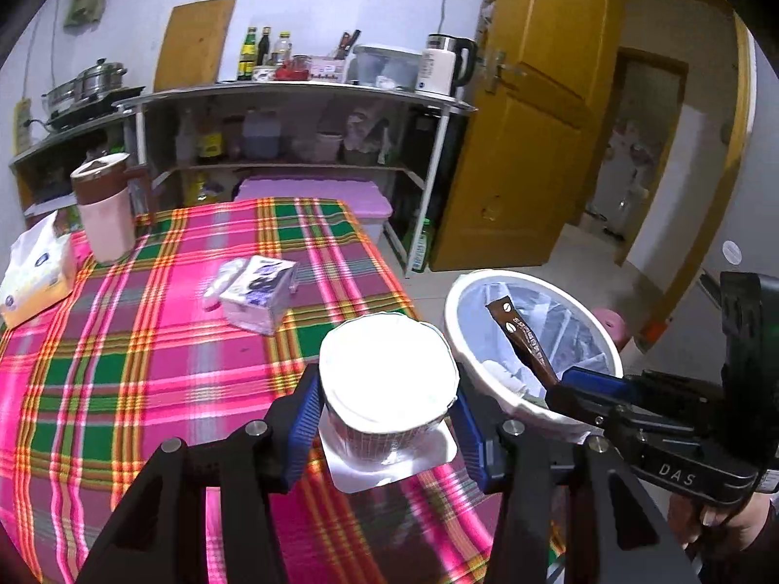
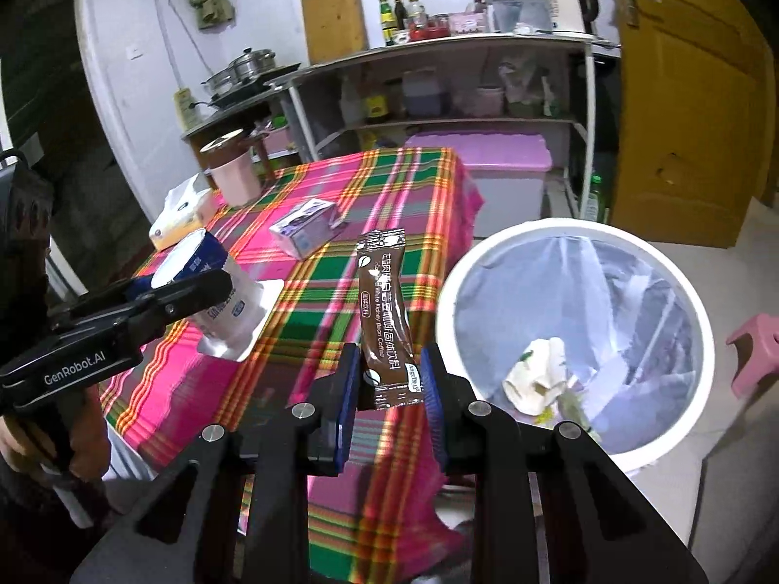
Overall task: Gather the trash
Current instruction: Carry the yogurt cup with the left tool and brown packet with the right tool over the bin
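My left gripper [image 1: 387, 421] is shut on a white yogurt cup [image 1: 387, 384], held upside down with its square rim toward the plaid tablecloth [image 1: 146, 365]; the cup also shows in the right wrist view [image 2: 229, 301]. My right gripper [image 2: 392, 389] is shut on a brown coffee sachet [image 2: 384, 316], held upright beside the table edge, left of the white trash bin [image 2: 574, 340]. In the left wrist view the sachet [image 1: 526, 340] stands over the bin [image 1: 530, 340]. The bin is lined with a clear bag and holds crumpled paper [image 2: 535, 374].
A small purple-white carton [image 1: 260, 294] lies mid-table. A tissue pack [image 1: 34, 272] and a pink jug with brown lid [image 1: 104, 207] stand at the far left. Behind are a metal shelf rack [image 1: 292, 131], a purple-lidded box [image 2: 487, 155], a yellow door [image 1: 526, 121] and a pink stool [image 2: 754, 355].
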Tool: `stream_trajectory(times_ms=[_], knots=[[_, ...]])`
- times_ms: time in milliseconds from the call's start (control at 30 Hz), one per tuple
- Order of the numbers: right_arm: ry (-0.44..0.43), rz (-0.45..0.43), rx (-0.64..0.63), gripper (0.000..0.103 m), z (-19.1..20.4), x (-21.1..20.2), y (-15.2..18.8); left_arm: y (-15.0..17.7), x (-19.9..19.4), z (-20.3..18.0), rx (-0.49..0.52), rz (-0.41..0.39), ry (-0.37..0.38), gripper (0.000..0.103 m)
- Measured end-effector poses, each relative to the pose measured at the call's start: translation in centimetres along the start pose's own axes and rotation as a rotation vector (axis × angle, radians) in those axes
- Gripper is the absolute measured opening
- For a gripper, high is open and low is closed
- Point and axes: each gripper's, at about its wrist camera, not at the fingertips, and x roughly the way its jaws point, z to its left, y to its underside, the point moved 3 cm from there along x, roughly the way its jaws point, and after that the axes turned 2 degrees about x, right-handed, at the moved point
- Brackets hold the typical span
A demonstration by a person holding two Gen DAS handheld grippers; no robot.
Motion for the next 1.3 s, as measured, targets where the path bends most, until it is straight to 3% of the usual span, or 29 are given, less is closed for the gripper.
stream_trajectory(times_ms=[800,1300], knots=[[0.109,-0.033,0.117,0.026,-7.4,-2.2,0.4,-2.5,4.9,-7.8,0.099,0.016,0.129,0.05],[0.146,-0.008,0.176,0.026,-10.8,-1.2,0.8,-3.3,8.6,-10.7,0.132,0.05,0.175,0.051]])
